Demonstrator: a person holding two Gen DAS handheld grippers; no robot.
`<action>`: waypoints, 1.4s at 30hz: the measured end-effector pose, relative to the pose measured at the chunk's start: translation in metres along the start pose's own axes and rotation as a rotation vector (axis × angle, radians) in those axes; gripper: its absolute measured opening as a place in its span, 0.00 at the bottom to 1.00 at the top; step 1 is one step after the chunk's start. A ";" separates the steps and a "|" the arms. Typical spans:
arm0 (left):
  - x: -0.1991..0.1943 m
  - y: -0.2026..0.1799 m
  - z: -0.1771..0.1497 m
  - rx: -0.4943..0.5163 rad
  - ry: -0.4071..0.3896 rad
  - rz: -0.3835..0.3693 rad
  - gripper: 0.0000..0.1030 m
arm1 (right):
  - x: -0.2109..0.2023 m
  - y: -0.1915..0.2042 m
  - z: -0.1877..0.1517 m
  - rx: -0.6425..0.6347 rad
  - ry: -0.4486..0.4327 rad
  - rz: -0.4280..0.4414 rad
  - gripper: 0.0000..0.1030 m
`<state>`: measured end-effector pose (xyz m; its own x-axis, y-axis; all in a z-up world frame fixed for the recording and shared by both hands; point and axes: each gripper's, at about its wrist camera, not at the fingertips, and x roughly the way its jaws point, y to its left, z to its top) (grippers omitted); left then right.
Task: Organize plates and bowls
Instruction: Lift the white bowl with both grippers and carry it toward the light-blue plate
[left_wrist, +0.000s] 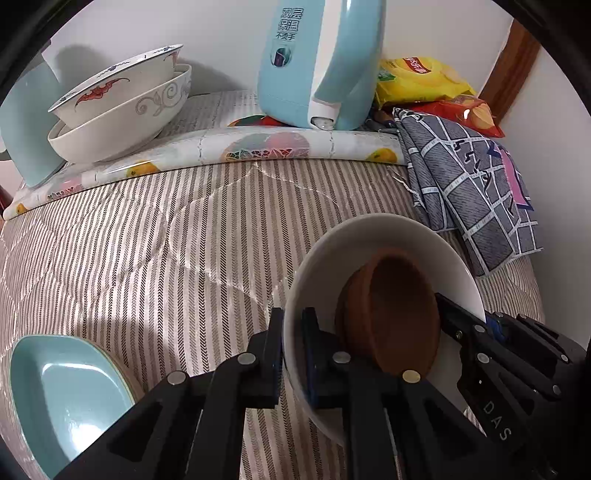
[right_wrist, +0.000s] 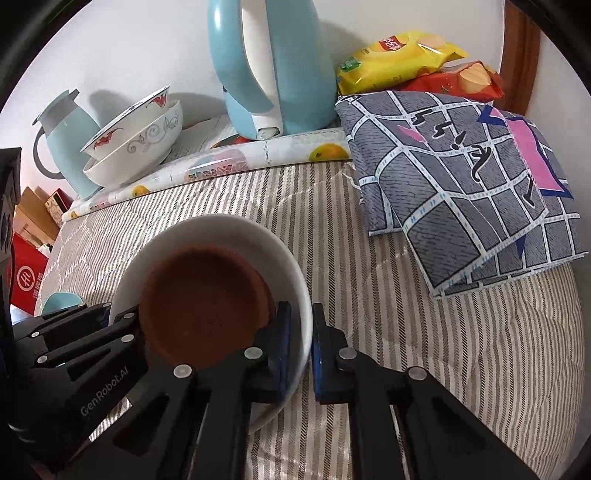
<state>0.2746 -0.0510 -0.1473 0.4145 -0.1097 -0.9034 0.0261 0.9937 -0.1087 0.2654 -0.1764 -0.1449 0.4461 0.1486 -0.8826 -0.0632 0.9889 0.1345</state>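
A white bowl (left_wrist: 373, 240) (right_wrist: 229, 229) with a brown dish (left_wrist: 391, 310) (right_wrist: 203, 299) inside is held above the striped cloth. My left gripper (left_wrist: 291, 350) is shut on the bowl's left rim. My right gripper (right_wrist: 301, 347) is shut on its right rim, and it shows in the left wrist view (left_wrist: 480, 332). The left gripper shows in the right wrist view (right_wrist: 92, 325). Two stacked patterned bowls (left_wrist: 122, 107) (right_wrist: 136, 140) sit tilted at the back left. A teal plate (left_wrist: 62, 398) lies at the near left.
A light blue kettle (left_wrist: 314, 62) (right_wrist: 273, 66) stands at the back on a fruit-print mat (left_wrist: 258, 147). A blue jug (right_wrist: 66, 133) is far left. A folded grey patterned cloth (left_wrist: 472, 184) (right_wrist: 461, 177) and snack bags (left_wrist: 421, 77) (right_wrist: 399, 59) lie at the right.
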 end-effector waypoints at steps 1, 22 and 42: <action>-0.001 -0.001 -0.001 0.002 0.000 0.000 0.10 | -0.001 0.000 -0.001 0.003 -0.001 -0.001 0.09; -0.037 -0.020 -0.026 0.014 -0.050 -0.012 0.10 | -0.040 -0.002 -0.021 0.010 -0.054 -0.017 0.09; -0.089 -0.024 -0.048 0.020 -0.129 -0.022 0.10 | -0.097 0.011 -0.040 0.011 -0.140 -0.023 0.09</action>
<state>0.1929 -0.0658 -0.0841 0.5275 -0.1293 -0.8397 0.0538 0.9915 -0.1188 0.1862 -0.1799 -0.0756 0.5676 0.1229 -0.8141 -0.0418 0.9918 0.1207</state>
